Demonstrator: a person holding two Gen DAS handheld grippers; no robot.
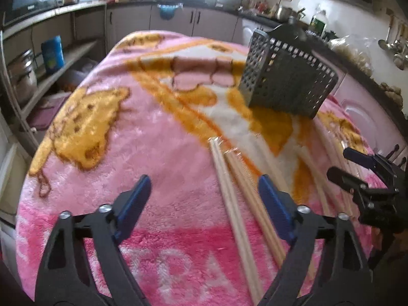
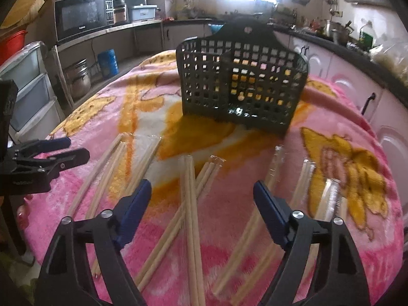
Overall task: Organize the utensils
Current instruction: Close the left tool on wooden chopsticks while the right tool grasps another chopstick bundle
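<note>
In the left wrist view, my left gripper point(image 1: 204, 199) has its blue-padded jaws spread, and nothing is pinched. Two pairs of wooden chopsticks point(image 1: 230, 191) lie on the pink fleece blanket point(image 1: 114, 153), each pair inside a clear plastic sleeve. Their long axis runs away from me, toward the basket, and they lie between the jaws but close to the right-hand finger, not in the middle. The dark plastic basket point(image 1: 288, 81) stands further away, to the right; its walls are a grid of square holes. My right gripper point(image 1: 339, 163) shows at the right edge.

In the right wrist view, the right gripper point(image 2: 202, 193) is also spread and empty. Several more chopstick pairs point(image 2: 190, 204) are scattered on the blanket below it. One pair points almost straight ahead between the jaws, and another pair crosses under it at an angle. The basket point(image 2: 239, 84) is straight ahead, well beyond the sticks, and a divider inside makes compartments. I judge the right hand is better lined up with a pair. The sleeves look slippery and the blanket is soft, so a grip across the thin sticks may slide.
</note>
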